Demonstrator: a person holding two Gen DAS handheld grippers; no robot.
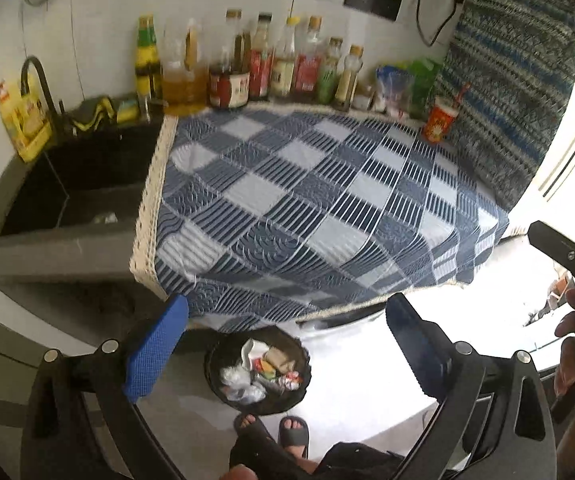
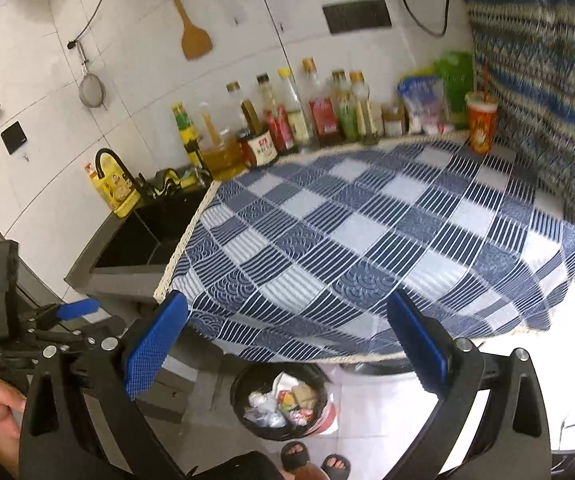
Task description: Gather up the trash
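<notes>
Trash point(image 1: 261, 374) sits in the bin point(image 1: 213, 376) at lower centre, below the counter point(image 1: 307, 200) edge, so we hold left gripper point(image 1: 287, 344) and right gripper point(image 2: 287, 344) above, jaws open and empty, seemingly finished.

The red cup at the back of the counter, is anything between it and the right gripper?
Nothing visible. Only bare checkered cloth lies between the open right gripper and the red cup; the bottles stand off to its left.

trash point(image 1: 261, 376) in bin point(image 1: 211, 372), apparently below counter point(image 1: 307, 200)
</notes>
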